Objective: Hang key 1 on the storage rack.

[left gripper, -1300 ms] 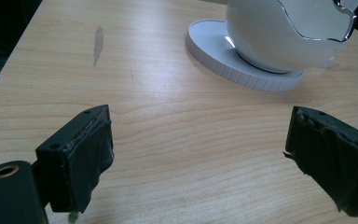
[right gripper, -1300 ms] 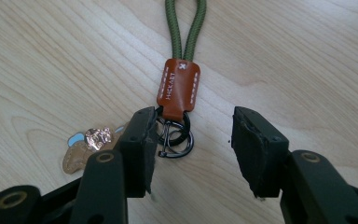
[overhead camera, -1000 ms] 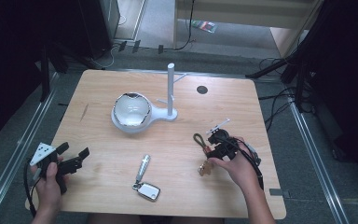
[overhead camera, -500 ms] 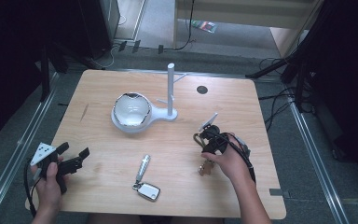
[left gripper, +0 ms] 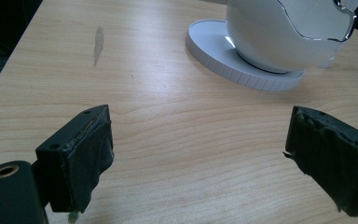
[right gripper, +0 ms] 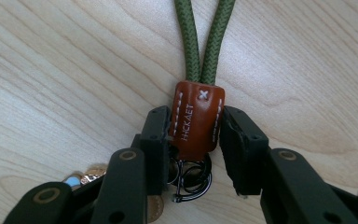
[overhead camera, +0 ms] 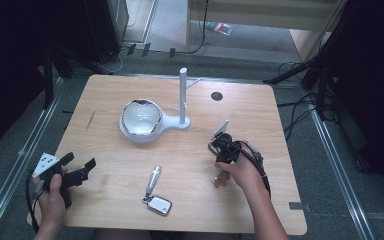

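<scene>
- Our right gripper (right gripper: 193,140) has been closing; its fingers (right gripper: 156,140) pinch the brown tag (right gripper: 196,119), green cord (right gripper: 205,37) running straight ahead.
- Our left gripper (left gripper: 196,154) sits spread, empty, near the counter's (overhead camera: 260,125) left corner.

I read one marking: stamped letters, apparently "HHCKAET", running lengthwise down the brown leather tab (right gripper: 196,119) of the green-corded keychain, with a stitched white cross above them. I find nothing else legible.
</scene>
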